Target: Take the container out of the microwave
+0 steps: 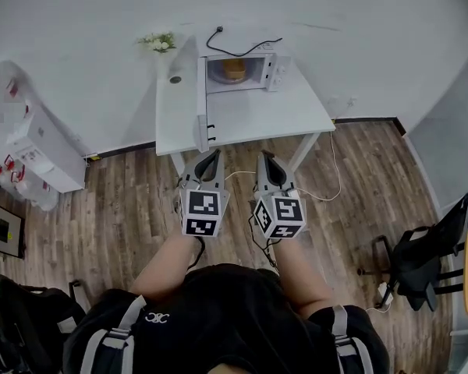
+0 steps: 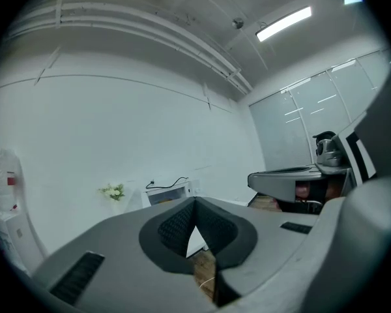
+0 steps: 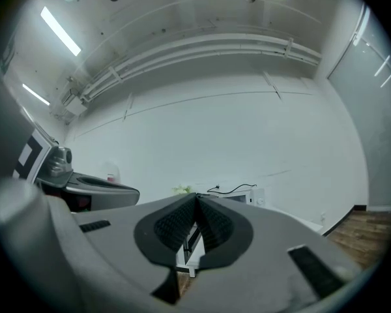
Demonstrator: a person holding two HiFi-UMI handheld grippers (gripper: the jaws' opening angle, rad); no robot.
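Note:
The white microwave stands at the back of a white table, and its door is swung wide open on the left side. An orange-brown container sits inside the cavity. Both grippers are held side by side above the wooden floor, short of the table's near edge. My left gripper has its tips touching and holds nothing. My right gripper is likewise shut and empty. The microwave shows small and far beyond the closed jaws in the left gripper view, and the microwave also appears far off in the right gripper view.
A small bunch of flowers and a pale cylinder are at the table's back left. A black cable runs behind the microwave. A white cabinet stands left, and a dark chair right.

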